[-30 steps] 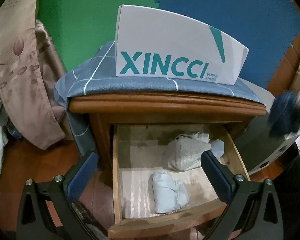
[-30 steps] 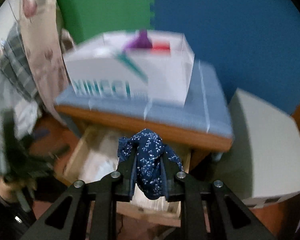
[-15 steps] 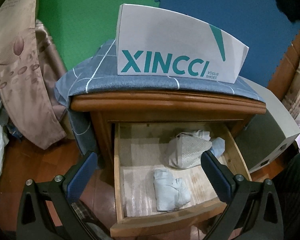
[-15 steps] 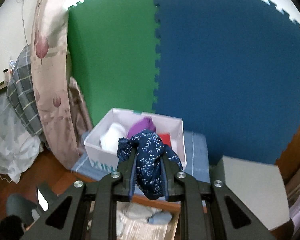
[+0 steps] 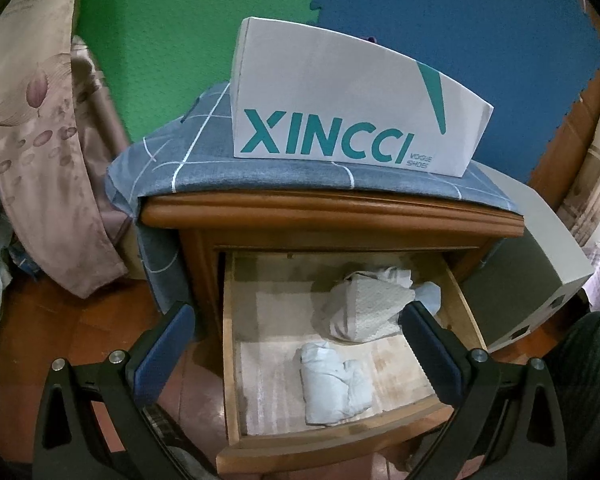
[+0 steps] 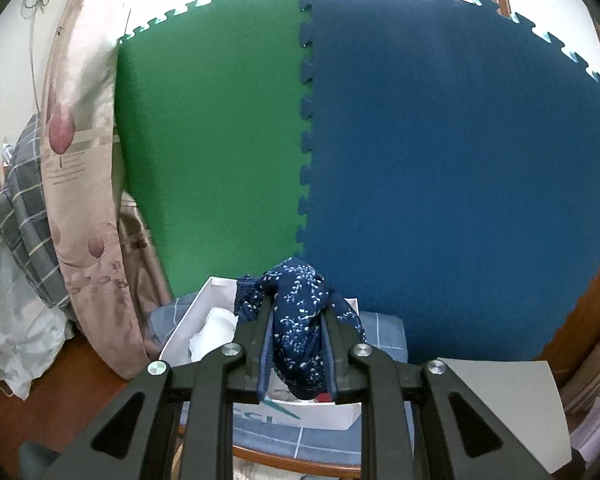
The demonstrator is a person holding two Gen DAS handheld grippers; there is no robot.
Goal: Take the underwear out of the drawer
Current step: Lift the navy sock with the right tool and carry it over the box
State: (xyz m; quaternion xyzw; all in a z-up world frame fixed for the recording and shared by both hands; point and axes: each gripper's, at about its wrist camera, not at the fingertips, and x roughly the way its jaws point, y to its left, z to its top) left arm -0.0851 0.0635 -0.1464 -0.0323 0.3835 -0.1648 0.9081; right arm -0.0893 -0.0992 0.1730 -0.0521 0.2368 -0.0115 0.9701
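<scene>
Overhead, right tool clenched on navy floral underwear, bunched lengthwise between its fingers; left tool released.

From my left claw's cam, the white shoebox, centre frame on top of the nightstand, reads "XINCCI" in big teal caps on its front; small teal text at lower right of that says "VOGUE SHOES". From my right claw's cam, bottom centre, only teal letter tops show on the box front, not readable.
</scene>
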